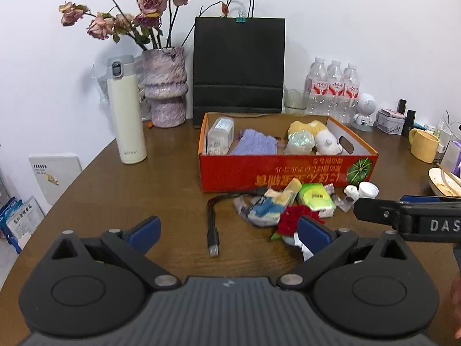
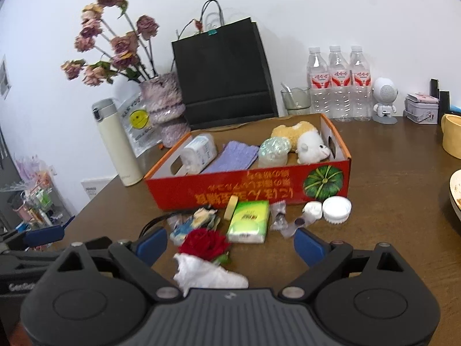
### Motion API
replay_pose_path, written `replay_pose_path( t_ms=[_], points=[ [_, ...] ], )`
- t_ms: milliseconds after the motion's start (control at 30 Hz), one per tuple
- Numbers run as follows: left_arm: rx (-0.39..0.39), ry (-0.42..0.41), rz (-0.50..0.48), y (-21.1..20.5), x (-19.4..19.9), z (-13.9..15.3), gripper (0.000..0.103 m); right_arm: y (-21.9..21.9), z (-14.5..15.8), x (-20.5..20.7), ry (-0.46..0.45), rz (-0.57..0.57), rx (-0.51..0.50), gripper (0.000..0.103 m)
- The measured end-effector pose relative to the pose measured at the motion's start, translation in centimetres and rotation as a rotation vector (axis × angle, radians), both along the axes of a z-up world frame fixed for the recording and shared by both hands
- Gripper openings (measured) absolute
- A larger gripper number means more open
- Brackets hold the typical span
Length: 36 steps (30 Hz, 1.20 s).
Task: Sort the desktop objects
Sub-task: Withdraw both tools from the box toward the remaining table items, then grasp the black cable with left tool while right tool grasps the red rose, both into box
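A red-orange cardboard box (image 1: pixel 288 174) (image 2: pixel 253 191) with a pumpkin picture holds a plush toy (image 2: pixel 305 141), a purple cloth (image 2: pixel 230 155) and a white pack. Loose items lie in front of it: a green tissue pack (image 2: pixel 249 222), crumpled wrappers (image 2: pixel 193 222), a white cap (image 2: pixel 336 209), a black USB cable (image 1: pixel 212 225) and a red rose (image 2: pixel 203 243) in white wrapping. My right gripper (image 2: pixel 230 245) is open, the rose lying between its fingers untouched. My left gripper (image 1: pixel 229 232) is open above the cable's plug, just left of the rose (image 1: pixel 295 219).
Along the wall stand a cream thermos (image 1: pixel 126 115), a vase of dried roses (image 1: pixel 165 86), a black paper bag (image 1: pixel 237 66) and three water bottles (image 2: pixel 338 83). At the right are a yellow mug (image 1: pixel 423 145) and a dirty bowl (image 1: pixel 445 183). The table's left edge drops to shelves.
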<state>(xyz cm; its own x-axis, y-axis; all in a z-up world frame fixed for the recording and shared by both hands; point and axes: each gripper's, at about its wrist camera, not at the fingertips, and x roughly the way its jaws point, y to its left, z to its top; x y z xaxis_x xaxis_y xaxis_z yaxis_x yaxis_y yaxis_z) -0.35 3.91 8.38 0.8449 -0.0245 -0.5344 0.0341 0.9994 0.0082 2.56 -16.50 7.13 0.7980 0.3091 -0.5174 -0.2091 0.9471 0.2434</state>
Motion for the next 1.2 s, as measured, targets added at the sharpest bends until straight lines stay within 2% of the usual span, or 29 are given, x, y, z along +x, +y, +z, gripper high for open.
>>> replay_pose_path(
  t_ms=[300,500,633,767,900,1033,1133,1200],
  points=[
    [0.012,0.063,-0.015,-0.1,-1.9,-3.5,0.103,0.7,-1.7,-2.3,-0.022,0.036,0.007,0.095],
    [-0.015,0.076,-0.001,0.5,-2.4,-3.9,0.103,0.9,-2.2,-3.1,-0.019,0.050,-0.020,0.095],
    [-0.020,0.069,0.009,0.7,-1.9,-3.9,0.103,0.3,-2.2,-3.6,-0.041,0.061,-0.021,0.095],
    [-0.047,0.077,0.019,1.0,-0.9,-4.4,0.103,-0.3,-2.6,-3.7,-0.122,0.123,-0.011,0.095],
    [-0.065,0.088,-0.010,1.2,0.6,-5.2,0.103,0.2,-3.3,-2.3,-0.110,0.170,-0.008,0.095],
    [-0.070,0.112,-0.028,1.7,3.7,-5.7,0.092,1.2,-3.9,-0.1,-0.054,0.171,-0.048,0.092],
    [-0.108,0.105,-0.031,2.7,6.9,-5.4,0.076,1.3,-4.2,1.7,-0.004,0.176,-0.016,0.090],
    [-0.098,0.110,-0.035,3.2,9.1,-5.4,0.065,1.3,-4.1,3.0,0.010,0.179,0.024,0.089]
  ],
)
